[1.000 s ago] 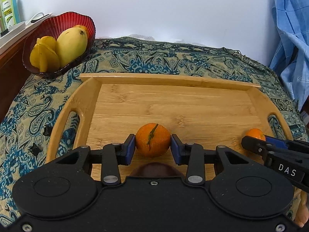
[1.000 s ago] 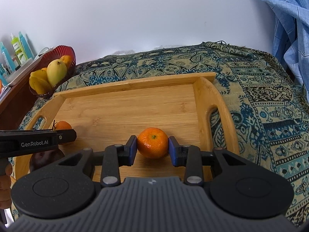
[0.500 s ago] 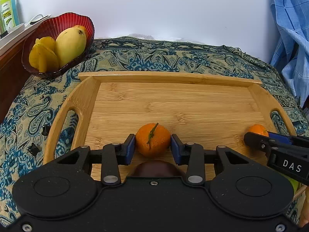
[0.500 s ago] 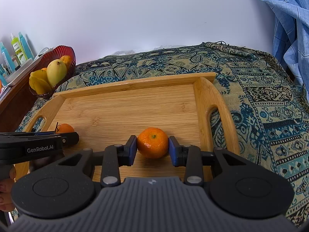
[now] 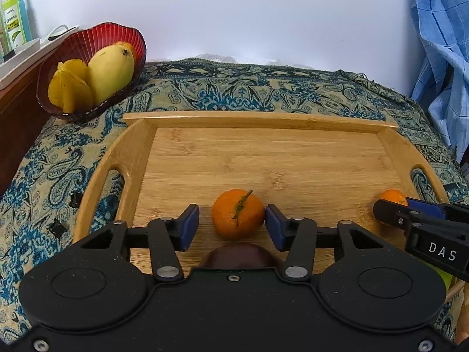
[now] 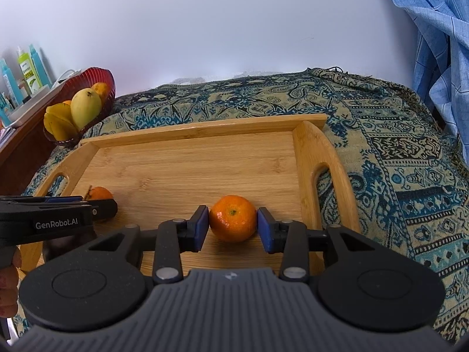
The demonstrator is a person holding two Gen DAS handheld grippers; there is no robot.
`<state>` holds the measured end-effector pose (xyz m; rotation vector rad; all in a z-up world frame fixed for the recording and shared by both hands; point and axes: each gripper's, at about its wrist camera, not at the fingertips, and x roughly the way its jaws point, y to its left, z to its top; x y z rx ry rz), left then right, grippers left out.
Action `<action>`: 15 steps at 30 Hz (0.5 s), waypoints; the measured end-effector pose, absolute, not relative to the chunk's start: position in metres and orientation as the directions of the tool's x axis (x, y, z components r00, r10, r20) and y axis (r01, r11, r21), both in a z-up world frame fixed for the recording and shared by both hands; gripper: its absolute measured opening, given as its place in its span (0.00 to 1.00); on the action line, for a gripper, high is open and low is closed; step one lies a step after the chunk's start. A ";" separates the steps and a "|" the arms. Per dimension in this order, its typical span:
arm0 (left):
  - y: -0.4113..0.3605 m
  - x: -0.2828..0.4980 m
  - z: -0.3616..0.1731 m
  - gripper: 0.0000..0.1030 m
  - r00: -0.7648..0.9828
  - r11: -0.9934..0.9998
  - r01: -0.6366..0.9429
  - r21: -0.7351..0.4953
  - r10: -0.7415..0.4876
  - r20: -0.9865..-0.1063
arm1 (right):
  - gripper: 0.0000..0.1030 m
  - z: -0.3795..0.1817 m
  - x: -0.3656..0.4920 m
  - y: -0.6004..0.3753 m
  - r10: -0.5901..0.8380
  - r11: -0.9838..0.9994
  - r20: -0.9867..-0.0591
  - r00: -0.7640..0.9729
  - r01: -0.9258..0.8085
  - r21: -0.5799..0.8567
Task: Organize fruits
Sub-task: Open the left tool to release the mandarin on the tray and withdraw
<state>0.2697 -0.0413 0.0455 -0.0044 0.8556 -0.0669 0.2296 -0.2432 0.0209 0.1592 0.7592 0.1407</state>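
On the wooden tray, the left gripper is spread wide around the stemmed orange at mid-frame, so let go gently, while the right gripper pinches the other orange at lower middle.

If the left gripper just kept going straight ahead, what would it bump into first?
The left gripper would first meet the stemmed tangerine sitting between its open fingers on the wooden tray. Past that, probably the tray's far wall, though depth is hard to judge.
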 end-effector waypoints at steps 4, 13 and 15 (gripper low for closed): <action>-0.037 0.264 0.052 0.61 0.665 0.998 0.052 -0.038 -0.063 -0.744 | 0.58 0.025 0.225 -0.242 0.191 0.978 -0.657 0.730 -0.082 0.193; -0.031 0.233 0.073 0.82 0.711 0.996 0.082 -0.041 -0.087 -0.698 | 0.70 0.038 0.208 -0.243 0.181 0.980 -0.611 0.771 -0.090 0.177; -0.030 0.223 0.076 0.84 0.722 0.995 0.083 -0.050 -0.095 -0.686 | 0.73 0.041 0.201 -0.245 0.188 0.978 -0.594 0.782 -0.094 0.186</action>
